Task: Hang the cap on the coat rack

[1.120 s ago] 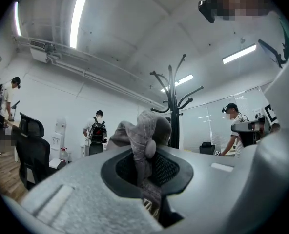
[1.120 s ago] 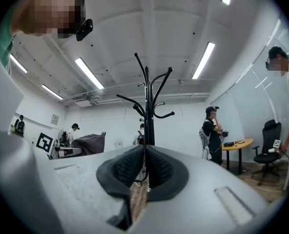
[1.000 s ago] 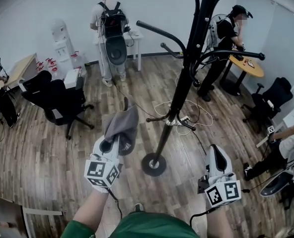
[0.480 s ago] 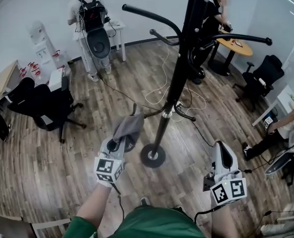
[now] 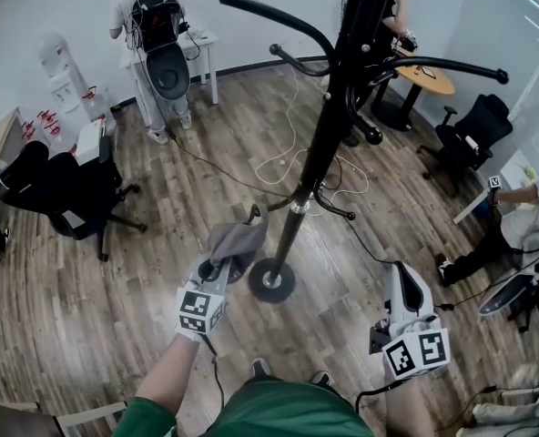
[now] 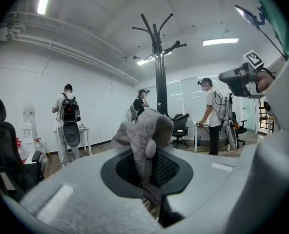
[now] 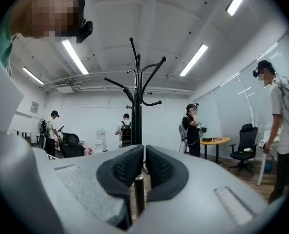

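A grey cap [image 5: 236, 241] hangs bunched from my left gripper [image 5: 217, 271], which is shut on its fabric just left of the coat rack's round base [image 5: 271, 280]. In the left gripper view the cap [image 6: 145, 133] stands up between the jaws, with the coat rack [image 6: 157, 67] behind it. The black coat rack [image 5: 329, 135] rises from the floor past my head, its curved hooks [image 5: 279, 18] spreading left and right. My right gripper [image 5: 406, 287] hangs lower right of the pole, shut with nothing in it. In the right gripper view the coat rack [image 7: 136, 101] stands straight ahead beyond that gripper [image 7: 144, 167].
Black office chairs [image 5: 69, 189] stand at the left, another chair [image 5: 465, 139] at the right. A round wooden table [image 5: 429, 73] sits behind the rack. People stand at the back wall [image 5: 151, 35] and by the table. Cables [image 5: 292, 167] trail over the wooden floor.
The head view has moved forward and tipped down, so the rack's base now lies closer to my left gripper. Both grippers keep their grip states; the cap stays held.
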